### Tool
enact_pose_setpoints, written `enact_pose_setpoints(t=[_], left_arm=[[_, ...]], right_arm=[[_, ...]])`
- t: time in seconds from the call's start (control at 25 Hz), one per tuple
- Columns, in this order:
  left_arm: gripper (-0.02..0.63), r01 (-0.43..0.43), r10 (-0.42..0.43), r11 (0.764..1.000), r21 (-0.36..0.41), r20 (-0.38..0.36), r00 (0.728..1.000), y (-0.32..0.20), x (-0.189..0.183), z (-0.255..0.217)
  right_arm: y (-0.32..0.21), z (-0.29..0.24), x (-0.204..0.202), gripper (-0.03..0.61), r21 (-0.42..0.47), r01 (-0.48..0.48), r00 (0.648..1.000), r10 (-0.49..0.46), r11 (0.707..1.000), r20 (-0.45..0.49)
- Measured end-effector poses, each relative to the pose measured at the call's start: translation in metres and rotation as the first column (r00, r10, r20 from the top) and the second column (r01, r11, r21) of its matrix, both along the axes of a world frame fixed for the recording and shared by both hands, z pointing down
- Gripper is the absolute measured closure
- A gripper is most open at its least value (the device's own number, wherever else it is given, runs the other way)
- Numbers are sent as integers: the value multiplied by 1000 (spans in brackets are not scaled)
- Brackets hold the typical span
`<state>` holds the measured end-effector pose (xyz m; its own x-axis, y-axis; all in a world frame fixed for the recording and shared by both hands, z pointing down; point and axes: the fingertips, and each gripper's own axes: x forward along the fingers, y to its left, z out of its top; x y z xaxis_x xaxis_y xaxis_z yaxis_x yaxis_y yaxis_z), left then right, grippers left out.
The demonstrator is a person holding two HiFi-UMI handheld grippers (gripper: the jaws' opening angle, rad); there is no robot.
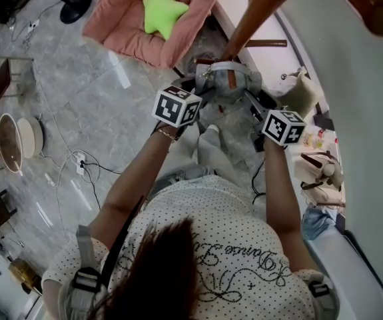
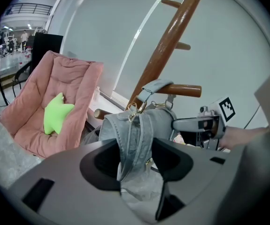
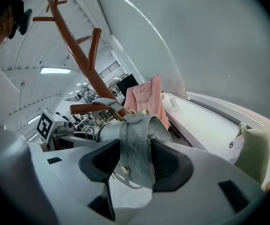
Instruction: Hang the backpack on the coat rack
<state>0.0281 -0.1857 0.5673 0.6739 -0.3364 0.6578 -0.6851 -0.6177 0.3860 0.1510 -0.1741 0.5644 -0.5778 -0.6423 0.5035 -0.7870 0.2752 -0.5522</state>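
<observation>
A grey backpack (image 1: 228, 85) hangs against the slanted wooden coat rack (image 1: 258, 12), between my two grippers. In the left gripper view its top loop (image 2: 153, 86) lies over a brown peg (image 2: 184, 89) of the rack (image 2: 167, 46). My left gripper (image 2: 135, 158) is shut on a grey shoulder strap (image 2: 134, 139) that fills the gap between its jaws. My right gripper (image 3: 132, 161) is shut on the other strap (image 3: 135, 149), with the bag (image 3: 146, 125) and peg (image 3: 85, 108) just beyond. In the head view, both grippers (image 1: 201, 91) (image 1: 252, 104) flank the bag.
A pink folding chair (image 1: 124, 25) with a green star cushion (image 1: 159, 9) stands left of the rack. A white sill (image 1: 241, 19) runs along the wall. Soft toys (image 1: 318, 169) lie at the right. Cables (image 1: 78, 162), round stools (image 1: 11, 142) and a black lamp base (image 1: 76, 7) sit on the floor.
</observation>
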Motion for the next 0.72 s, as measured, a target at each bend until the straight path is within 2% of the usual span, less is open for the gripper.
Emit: enact_pose_setpoints(t=[0.32, 0.52, 0.72], left_arm=[[413, -24, 24, 999, 25, 10, 1000, 3, -1, 4], [413, -49, 47, 996, 80, 23, 999, 4, 1, 4], [411, -43, 42, 993, 110, 6, 999, 9, -7, 0]], right_arm=[[-3, 3, 1, 356, 13, -34, 999, 35, 999, -41], [1, 6, 2, 355, 6, -17, 999, 17, 1000, -42], [4, 5, -2, 344, -3, 18, 998, -18, 1000, -62]])
